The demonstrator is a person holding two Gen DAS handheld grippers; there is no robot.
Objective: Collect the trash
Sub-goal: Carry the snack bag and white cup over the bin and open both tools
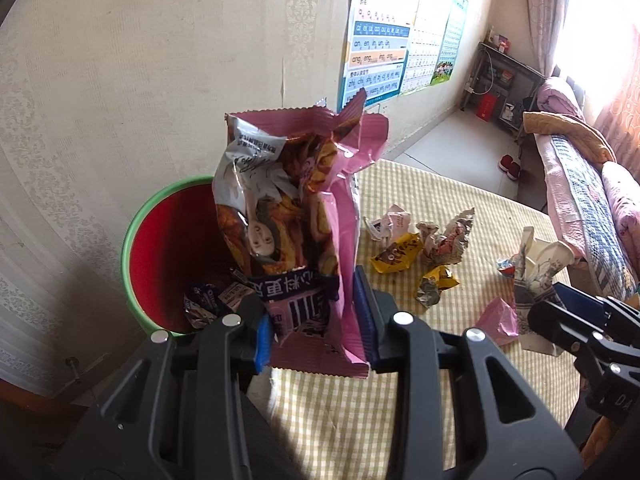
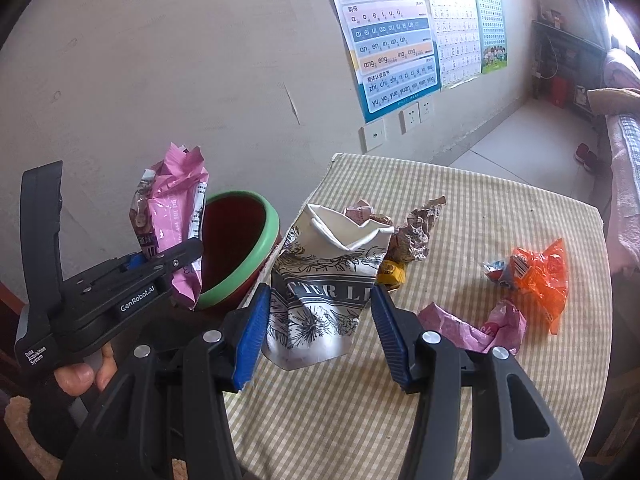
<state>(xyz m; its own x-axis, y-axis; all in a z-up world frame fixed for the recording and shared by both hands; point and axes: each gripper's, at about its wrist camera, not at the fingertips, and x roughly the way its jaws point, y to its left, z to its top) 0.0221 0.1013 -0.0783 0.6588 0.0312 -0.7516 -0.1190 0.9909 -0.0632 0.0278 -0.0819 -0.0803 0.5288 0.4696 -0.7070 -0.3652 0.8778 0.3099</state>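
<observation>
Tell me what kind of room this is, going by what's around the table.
Probably a bedroom or living room in a home. A bed or sofa with quilted covers stands by a curtained window, children's pinyin learning posters hang on the wall, and red slippers sit on the tiled floor.

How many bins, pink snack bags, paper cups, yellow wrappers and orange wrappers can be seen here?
Bin: 1
Pink snack bag: 1
Paper cup: 1
Yellow wrappers: 2
Orange wrapper: 1
Total: 6
</observation>
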